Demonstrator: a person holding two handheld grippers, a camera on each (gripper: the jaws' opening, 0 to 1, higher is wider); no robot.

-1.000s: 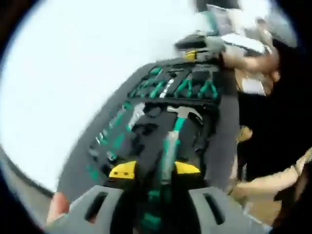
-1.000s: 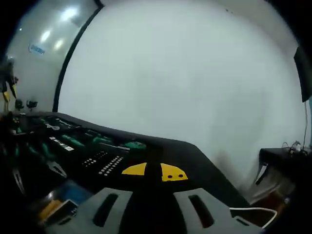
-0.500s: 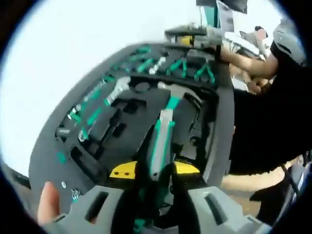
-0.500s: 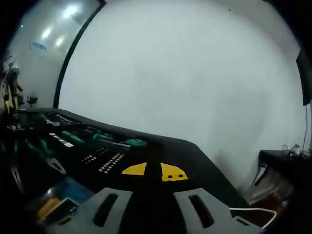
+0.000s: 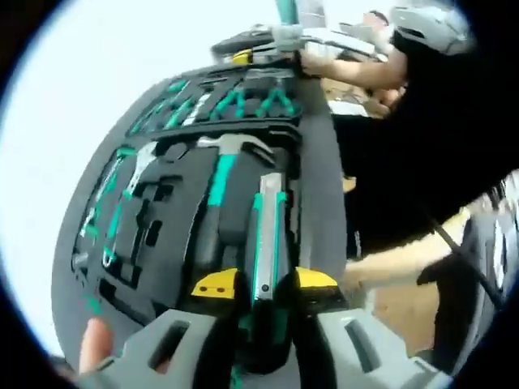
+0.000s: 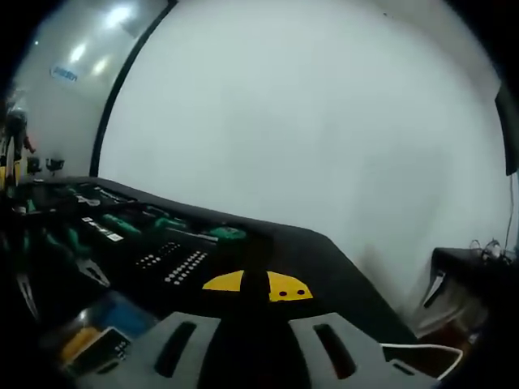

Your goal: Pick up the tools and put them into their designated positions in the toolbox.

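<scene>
My left gripper is shut on a silver and green utility knife, which points forward over the right part of the black foam toolbox tray. A hammer with a green handle lies in its recess just left of the knife. Green-handled pliers and a wrench sit further along the tray. In the right gripper view, my right gripper is shut with nothing in it, low over the black toolbox edge. Green screwdrivers and rows of bits lie to its left.
A person in black clothes stands at the right of the toolbox, one hand at its far end. A finger shows beside my left gripper. A white wall rises behind the toolbox. A blue and yellow item lies near left.
The left gripper has carried the knife from over the hammer's handle to the right of the hammer. The left view has swung. The right gripper has stayed still.
</scene>
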